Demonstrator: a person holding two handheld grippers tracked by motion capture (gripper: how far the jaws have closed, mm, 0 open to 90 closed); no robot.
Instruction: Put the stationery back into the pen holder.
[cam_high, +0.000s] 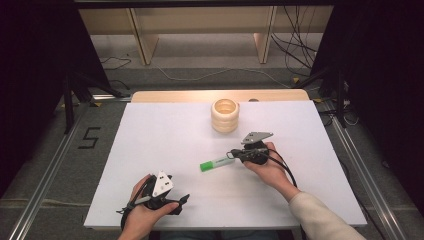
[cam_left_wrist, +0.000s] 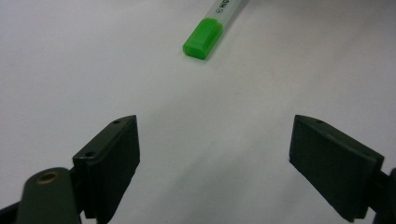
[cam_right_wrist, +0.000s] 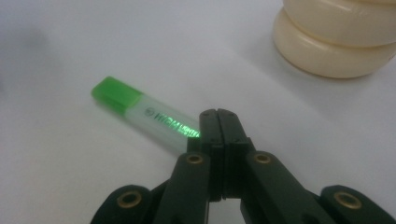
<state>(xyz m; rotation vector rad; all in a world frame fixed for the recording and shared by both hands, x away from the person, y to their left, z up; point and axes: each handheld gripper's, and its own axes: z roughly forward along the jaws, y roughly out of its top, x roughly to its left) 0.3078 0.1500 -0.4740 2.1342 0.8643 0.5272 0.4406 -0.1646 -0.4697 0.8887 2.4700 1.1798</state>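
Note:
A highlighter (cam_high: 216, 163) with a green cap and a clear body lies flat on the white tabletop (cam_high: 150, 140), cap toward the left. My right gripper (cam_high: 231, 154) is at the pen's right end with its jaws pressed together and nothing between them. In the right gripper view the highlighter (cam_right_wrist: 140, 109) runs behind the tips of the right gripper (cam_right_wrist: 218, 115); I cannot tell whether they touch it. My left gripper (cam_high: 184, 199) rests near the front edge, open. In the left gripper view the left gripper (cam_left_wrist: 215, 128) stands wide, and the green cap (cam_left_wrist: 204, 38) lies well beyond it.
A stack of cream rings (cam_high: 225, 115) stands at the back middle of the table, close behind the right hand; the same rings (cam_right_wrist: 336, 37) loom at the upper right of the right gripper view. Cables and wooden shelf legs lie on the floor beyond the table.

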